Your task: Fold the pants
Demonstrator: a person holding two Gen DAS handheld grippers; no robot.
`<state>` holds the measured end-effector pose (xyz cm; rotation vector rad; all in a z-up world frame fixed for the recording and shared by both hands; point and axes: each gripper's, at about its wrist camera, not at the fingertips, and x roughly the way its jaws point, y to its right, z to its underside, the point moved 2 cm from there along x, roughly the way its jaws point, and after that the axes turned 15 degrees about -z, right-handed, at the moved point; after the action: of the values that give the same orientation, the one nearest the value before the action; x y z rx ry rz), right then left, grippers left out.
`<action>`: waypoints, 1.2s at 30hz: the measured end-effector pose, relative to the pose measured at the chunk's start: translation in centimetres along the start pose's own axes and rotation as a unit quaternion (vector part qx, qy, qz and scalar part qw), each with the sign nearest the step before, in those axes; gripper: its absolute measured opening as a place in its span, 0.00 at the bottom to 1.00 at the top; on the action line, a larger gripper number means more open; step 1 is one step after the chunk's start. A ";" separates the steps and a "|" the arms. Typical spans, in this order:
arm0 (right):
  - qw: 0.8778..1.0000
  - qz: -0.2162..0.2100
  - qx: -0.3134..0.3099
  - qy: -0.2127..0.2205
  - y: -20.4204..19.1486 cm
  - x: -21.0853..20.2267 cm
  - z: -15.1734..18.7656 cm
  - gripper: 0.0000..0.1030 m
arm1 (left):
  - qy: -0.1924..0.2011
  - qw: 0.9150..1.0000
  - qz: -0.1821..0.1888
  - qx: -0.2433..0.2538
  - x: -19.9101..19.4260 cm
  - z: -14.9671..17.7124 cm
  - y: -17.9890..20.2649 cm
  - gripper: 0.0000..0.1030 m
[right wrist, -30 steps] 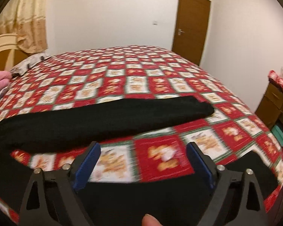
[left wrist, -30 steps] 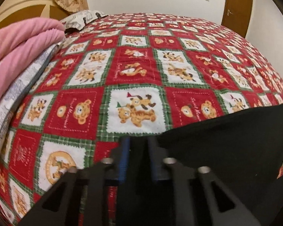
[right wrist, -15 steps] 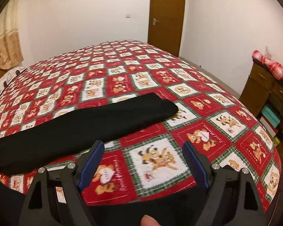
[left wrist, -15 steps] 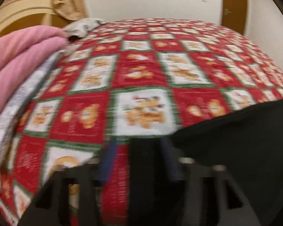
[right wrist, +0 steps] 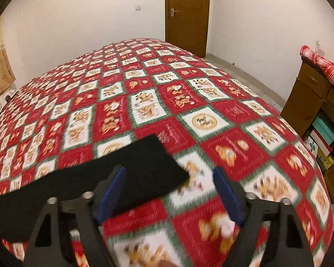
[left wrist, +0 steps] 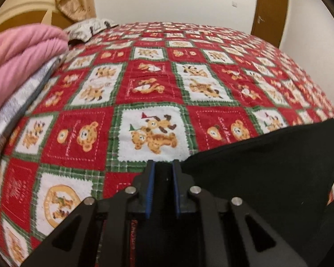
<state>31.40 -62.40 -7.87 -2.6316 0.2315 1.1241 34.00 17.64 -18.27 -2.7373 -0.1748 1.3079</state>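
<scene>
Black pants lie flat on the quilted bed. The left gripper is clenched on their edge; the right gripper, released beside the leg end, apparently must grasp it next.

My left tongs are matte black – two flat angular arms, each cut through with a long triangular slot, spreading back toward the camera. Four round silver screw heads sit along their upper edges. The inner faces of the fingers carry blue ribbed pads, two narrow strips against the black.

My right tongs are built the same way: black slotted arms, silver screw heads in pairs on each side, and blue pads with fine ridges lining the fingers. The black parts have a dull, slightly grainy finish – no markings or cables show on either one
</scene>
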 end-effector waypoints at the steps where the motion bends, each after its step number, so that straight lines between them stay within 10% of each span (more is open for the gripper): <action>1: 1.000 -0.012 0.006 -0.009 0.4 1.2 -0.8 0.74 | -0.002 1.000 0.001 -0.002 0.1 0.0 0.0 0.15; 12: 0.996 -0.054 0.011 -0.075 0.8 10.8 -4.1 0.73 | 0.003 0.999 -0.023 0.021 0.4 -0.2 0.8 0.15; 18: 0.990 -0.051 -0.018 -0.131 0.2 14.2 -2.9 0.31 | 0.006 0.999 -0.032 0.026 0.4 -0.1 1.0 0.15; 20: 0.989 -0.073 -0.014 -0.127 0.1 13.7 -2.9 0.10 | 0.008 0.999 -0.036 0.029 0.4 -0.1 1.2 0.14; 36: 0.993 -0.105 -0.047 0.014 -2.1 -0.2 -3.9 0.08 | 0.080 0.996 0.019 -0.028 -6.7 -1.1 -1.4 0.12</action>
<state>34.46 -61.59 -4.78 -2.6786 -0.0955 1.0525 30.60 18.00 -12.19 -2.8909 -0.1488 1.1027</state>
